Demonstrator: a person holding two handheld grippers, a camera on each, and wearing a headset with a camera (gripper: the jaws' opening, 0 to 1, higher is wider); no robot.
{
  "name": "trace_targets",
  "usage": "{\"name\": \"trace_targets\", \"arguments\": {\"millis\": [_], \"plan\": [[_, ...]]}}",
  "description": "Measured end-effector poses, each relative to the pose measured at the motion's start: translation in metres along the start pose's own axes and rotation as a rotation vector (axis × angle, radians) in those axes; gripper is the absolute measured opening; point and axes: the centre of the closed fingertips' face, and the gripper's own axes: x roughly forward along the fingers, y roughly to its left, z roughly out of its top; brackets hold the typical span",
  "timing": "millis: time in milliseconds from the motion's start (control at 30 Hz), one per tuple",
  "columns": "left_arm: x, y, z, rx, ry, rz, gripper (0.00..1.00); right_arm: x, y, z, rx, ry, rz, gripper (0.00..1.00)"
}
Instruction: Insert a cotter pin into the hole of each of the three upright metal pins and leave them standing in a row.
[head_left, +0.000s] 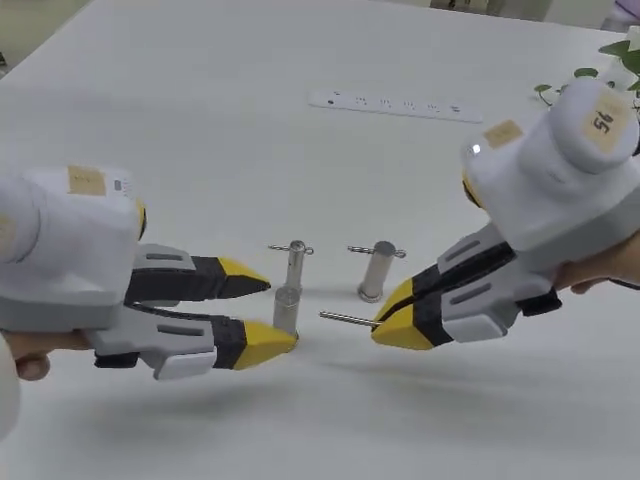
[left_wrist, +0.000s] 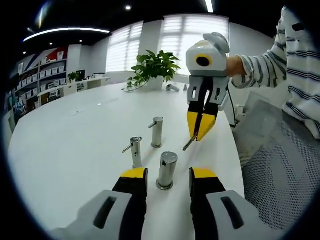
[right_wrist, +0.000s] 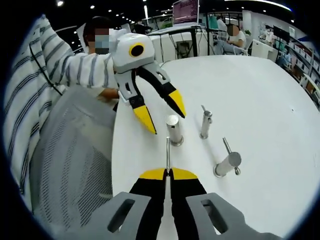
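Polished steel all round: three short plain cylinders, each with a small flange at the foot, upright on the white matt bench (head_left: 200, 110). Bare metal pin (head_left: 287, 312) nearest in the head view, just at 6 o'clock of the second metal pin (head_left: 296, 265), with the third metal pin (head_left: 376, 272) at 2 o'clock of it. Both far ones are crossed near the top by a fitted cotter pin (head_left: 290, 249), thin wire with a small loop at one end. Left hand-held gripper (head_left: 278, 312) spread wide, yellow-tipped jaws flanking the bare metal pin at 9 and 3 o'clock in the left gripper view, apart from it on both sides, holding nothing. Right hand-held gripper (head_left: 384, 326) closed fully on the loose cotter pin (head_left: 345, 319), gripped at one end, free length pointing toward 9 o'clock at the bare metal pin, tip near but apart. Likely handling: loose cotter pin light and thin, stiff enough to push yet easy to bend or swivel between the jaws if pressed off-axis, so best held close behind the free length and along its line. Bare metal pin probably dense for its size but narrow-footed and smooth, prone to tip or slide on the bench. Best steadied low on the barrel, leaving the top clear. Cross hole too small to make out.
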Motion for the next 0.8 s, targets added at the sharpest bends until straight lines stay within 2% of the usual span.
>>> {"name": "trace_targets", "arguments": {"millis": [100,233,300,367,433,800], "plan": [[0.004,0.001,-0.006,0.004,0.015,-0.001,0.29,0.001,-0.002,0.001,0.006,0.004,-0.004,0.04],[0.009,0.001,-0.009,-0.005,0.006,0.005,0.26,0.003,-0.004,0.003,0.012,-0.001,-0.005,0.04],[0.012,0.003,-0.012,0.012,0.014,0.022,0.24,0.004,-0.005,0.004,0.016,-0.001,-0.005,0.04],[0.013,0.005,-0.012,0.013,0.011,0.033,0.22,0.006,-0.006,0.005,0.019,-0.003,-0.005,0.04],[0.014,0.005,-0.008,-0.01,-0.013,0.036,0.16,0.006,-0.006,0.006,0.021,-0.005,-0.003,0.04],[0.016,0.004,-0.011,0.013,-0.002,0.025,0.12,0.011,-0.008,0.009,0.022,-0.011,0.005,0.04]]}}
